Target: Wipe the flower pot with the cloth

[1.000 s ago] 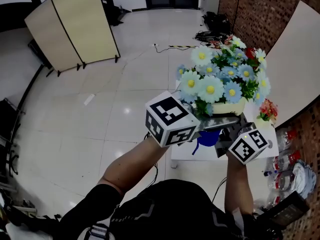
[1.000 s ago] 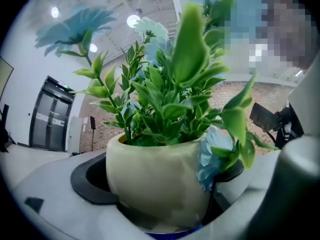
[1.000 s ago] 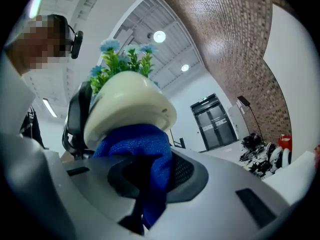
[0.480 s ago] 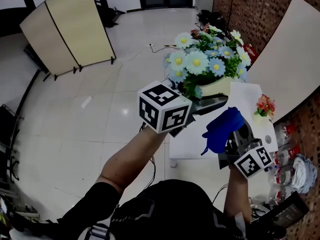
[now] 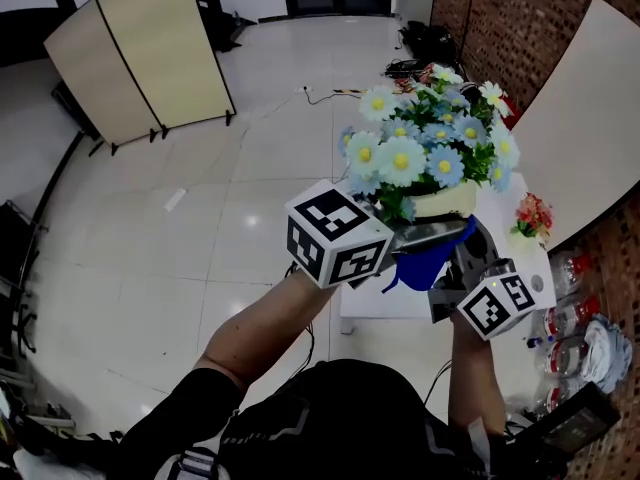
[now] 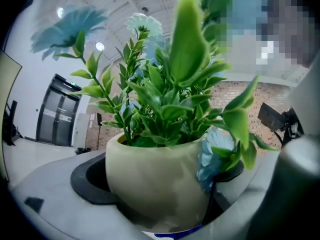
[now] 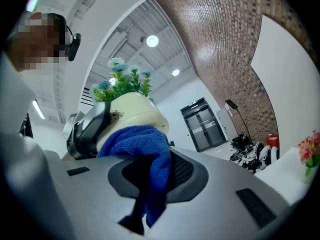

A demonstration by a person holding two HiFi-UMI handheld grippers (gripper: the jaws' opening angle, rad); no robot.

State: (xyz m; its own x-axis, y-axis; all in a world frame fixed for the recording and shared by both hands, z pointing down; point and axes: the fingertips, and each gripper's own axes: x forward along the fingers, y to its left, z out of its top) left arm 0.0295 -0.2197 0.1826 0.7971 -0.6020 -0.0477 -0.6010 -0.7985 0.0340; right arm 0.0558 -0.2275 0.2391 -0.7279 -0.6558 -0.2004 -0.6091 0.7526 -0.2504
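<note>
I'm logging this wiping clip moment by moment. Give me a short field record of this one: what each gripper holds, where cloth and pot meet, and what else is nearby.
left gripper: jaws closed on either side of the cream flower pot, holding it up
right gripper: closed on the blue cloth
contact: cloth pressed against the pot's lower side
pot contents: blue and white flowers with green leaves
nearby: white table bearing a small red-flowered plant
</note>
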